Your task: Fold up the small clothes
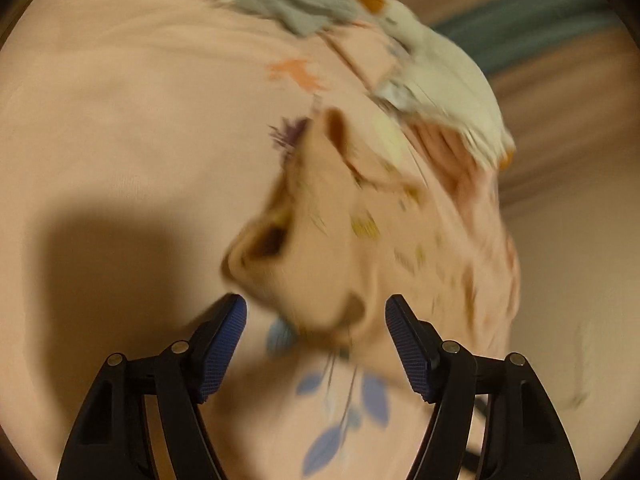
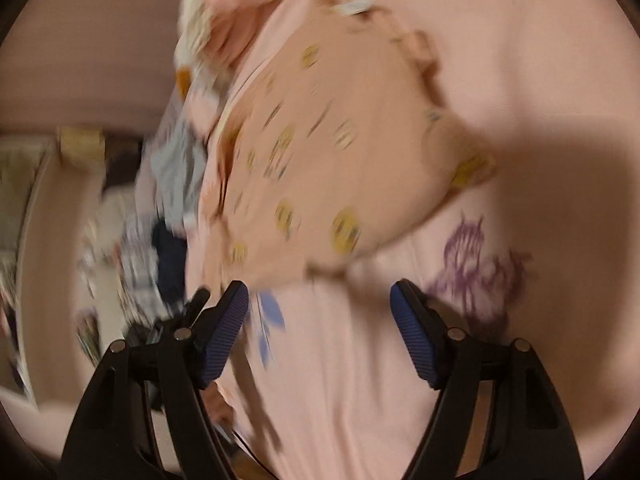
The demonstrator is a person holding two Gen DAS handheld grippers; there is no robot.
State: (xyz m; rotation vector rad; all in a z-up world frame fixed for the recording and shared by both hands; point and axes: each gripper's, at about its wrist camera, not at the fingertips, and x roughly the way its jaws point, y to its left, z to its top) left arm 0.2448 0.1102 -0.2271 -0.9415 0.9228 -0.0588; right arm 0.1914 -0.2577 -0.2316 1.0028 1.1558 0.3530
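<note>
None of the folding is showing yet: the peach garment (image 1: 320, 240) is lying rumpled ahead of my left gripper (image 1: 316, 312) and right gripper (image 2: 320, 300), both gaping, gripping nothing.

A small garment (image 1: 320, 248) lies crumpled on the bedsheet (image 1: 120, 100). Behind the garment sits a pile of clothes (image 1: 436, 80). Both lie on that sheet.

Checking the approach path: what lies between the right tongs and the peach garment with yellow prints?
In the right wrist view, only the pink floral bedsheet lies between the open right tongs and the peach garment; the blur hides finer detail.
</note>
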